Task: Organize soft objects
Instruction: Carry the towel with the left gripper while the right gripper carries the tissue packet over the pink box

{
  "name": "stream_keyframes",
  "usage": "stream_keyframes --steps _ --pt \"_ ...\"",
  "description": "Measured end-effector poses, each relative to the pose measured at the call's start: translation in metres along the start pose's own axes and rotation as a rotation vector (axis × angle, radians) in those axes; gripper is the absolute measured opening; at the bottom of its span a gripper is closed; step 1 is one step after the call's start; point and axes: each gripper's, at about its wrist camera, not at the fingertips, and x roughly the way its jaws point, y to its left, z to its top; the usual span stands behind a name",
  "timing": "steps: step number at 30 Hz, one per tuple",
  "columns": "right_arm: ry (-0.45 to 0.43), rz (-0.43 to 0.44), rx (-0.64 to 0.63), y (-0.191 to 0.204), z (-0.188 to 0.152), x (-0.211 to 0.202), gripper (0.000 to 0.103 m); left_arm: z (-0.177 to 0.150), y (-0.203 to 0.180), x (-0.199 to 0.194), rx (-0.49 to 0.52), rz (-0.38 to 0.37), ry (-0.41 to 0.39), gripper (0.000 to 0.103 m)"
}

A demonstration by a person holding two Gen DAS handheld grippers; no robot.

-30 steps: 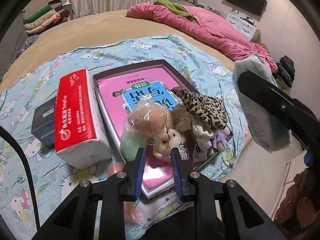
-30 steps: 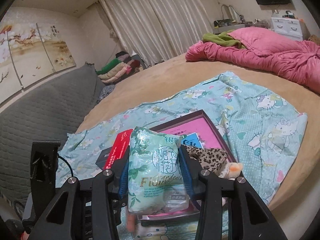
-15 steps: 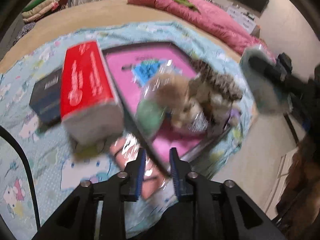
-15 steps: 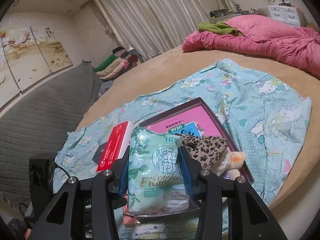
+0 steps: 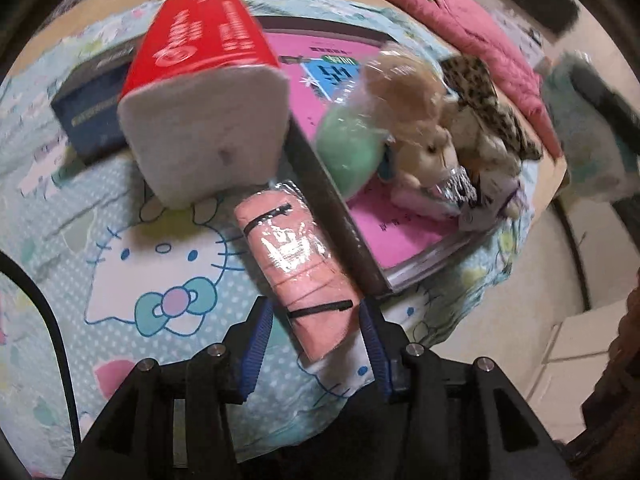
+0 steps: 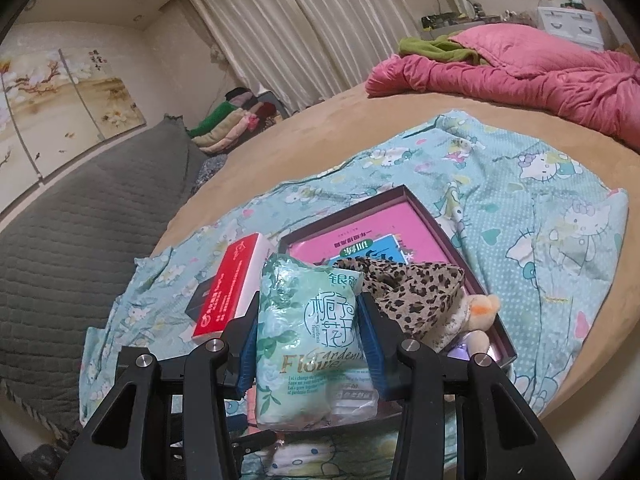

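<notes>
My left gripper [image 5: 316, 340] is open, its blue fingers on either side of the near end of a pink plastic-wrapped soft pack [image 5: 298, 268] lying on the Hello Kitty cloth beside the box. My right gripper [image 6: 308, 344] is shut on a green tissue pack [image 6: 308, 344], held above the bed; it shows blurred at the right of the left wrist view [image 5: 580, 132]. The dark shallow box [image 5: 332, 196] holds a pink book, a bagged plush [image 5: 404, 116], a green soft item [image 5: 348, 152] and a leopard-print plush [image 5: 488, 96]. A red-and-white tissue pack [image 5: 204, 96] stands left of the box.
A dark blue box [image 5: 92, 120] lies behind the red pack. The Hello Kitty cloth [image 6: 540, 208] covers the round tan bed, with a pink quilt [image 6: 520, 72] at the back. The bed edge and floor [image 5: 560, 320] are at right. A grey padded surface [image 6: 80, 220] lies left.
My left gripper has dropped lower and opened wider, coming around the pink pack by the box. My right gripper has kept hold of the green tissue pack, shifting only slightly.
</notes>
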Motion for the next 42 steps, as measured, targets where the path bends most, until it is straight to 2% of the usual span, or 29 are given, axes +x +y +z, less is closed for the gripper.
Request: stream_keyframes --steps 6,9,11,13,17,24,30,34,42 --pt "0.007 -0.002 -0.006 0.002 -0.002 0.003 0.046 0.006 0.022 0.005 -0.124 -0.087 -0.014 0.044" --pt "0.011 -0.004 -0.009 0.004 -0.002 0.006 0.046 0.008 0.030 0.011 -0.189 -0.100 -0.003 0.041" --pt "0.015 -0.005 -0.014 0.005 -0.003 0.008 0.046 0.009 0.032 0.014 -0.217 -0.113 -0.001 0.030" --pt "0.020 -0.006 -0.019 0.006 -0.004 0.010 0.046 0.010 0.030 0.016 -0.222 -0.110 -0.002 0.026" --pt "0.029 -0.010 -0.036 0.009 -0.005 0.013 0.046 0.010 0.023 0.014 -0.216 -0.099 -0.020 0.015" --pt "0.007 -0.020 -0.060 0.015 0.000 0.009 0.046 0.001 0.005 -0.031 -0.151 -0.086 -0.088 0.014" --pt "0.008 -0.036 -0.064 0.012 0.000 0.010 0.046 0.021 -0.031 -0.060 -0.061 -0.113 -0.176 0.014" --pt "0.013 -0.038 -0.061 0.008 0.001 0.013 0.046 0.035 -0.050 -0.054 -0.032 -0.120 -0.173 0.014" --pt "0.032 -0.046 -0.069 0.004 -0.001 0.024 0.046 0.045 -0.064 -0.027 0.022 -0.059 -0.147 0.014"
